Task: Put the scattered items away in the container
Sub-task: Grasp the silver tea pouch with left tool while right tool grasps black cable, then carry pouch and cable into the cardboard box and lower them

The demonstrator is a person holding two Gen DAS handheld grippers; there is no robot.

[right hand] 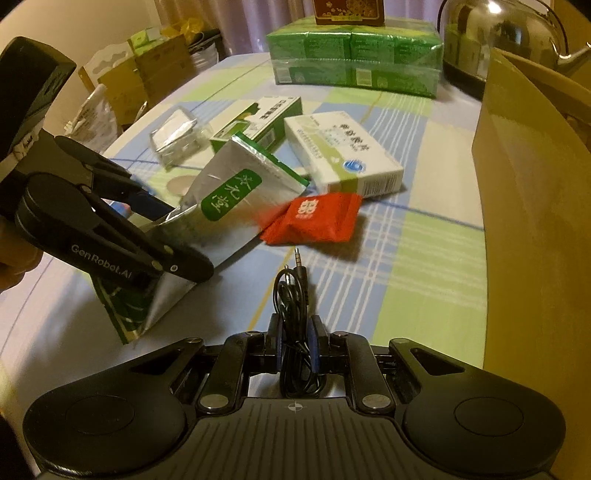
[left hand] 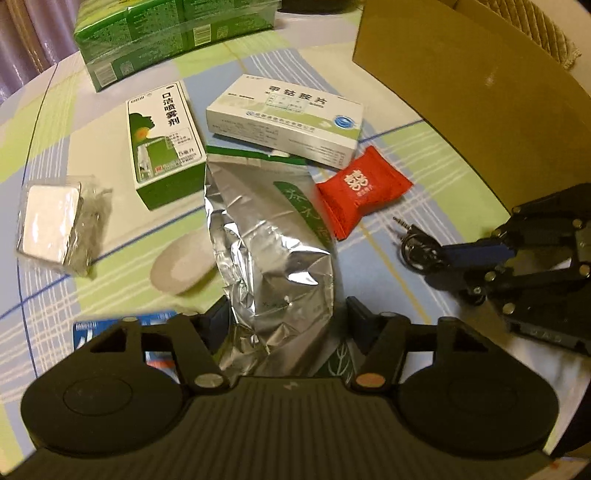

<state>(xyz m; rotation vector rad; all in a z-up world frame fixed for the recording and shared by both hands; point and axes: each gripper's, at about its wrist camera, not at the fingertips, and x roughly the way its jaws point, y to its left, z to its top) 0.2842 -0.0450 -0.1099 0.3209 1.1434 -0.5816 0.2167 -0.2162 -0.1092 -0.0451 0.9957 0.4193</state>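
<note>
Nearest you, your right gripper (right hand: pixel 295 347) is closed on a coiled black audio cable (right hand: pixel 295 295); its jack plug points forward over the checked tablecloth (right hand: pixel 424 258), and the lower loops vanish behind the gripper body. Your left gripper (left hand: pixel 286 314) is clamped on a crinkled silver foil pouch (left hand: pixel 273 243) with a green label; in the right wrist view the pouch's lower corner hangs below the jaws, tilted, and whether it touches the cloth cannot be told.

Beside the pouch, a blue-and-white box (left hand: pixel 122 332) is mostly hidden under the left gripper, its print unreadable. A pale oval dish-like object (left hand: pixel 181 266) lies just left of the pouch, its right edge covered by foil. Left of that lies a white block in clear wrapping (left hand: pixel 51 225).

A red sweet packet (left hand: pixel 360 192) lies just right of the pouch, near the cable's plug. Behind these lie a green-and-white spray box (left hand: pixel 162 144) and a white tablet box (left hand: pixel 288 118), the latter partly resting on a green-edged item that is largely concealed.

The cardboard box (left hand: pixel 480 103), the container, stands at the right; only its outer wall shows, cut off by the frame, and its interior is not visible.

Farthest, a shrink-wrapped pack of green cartons (right hand: pixel 354 55) bears a red box (right hand: pixel 347 11) cropped at the top, beside a shiny kettle (right hand: pixel 498 37).
</note>
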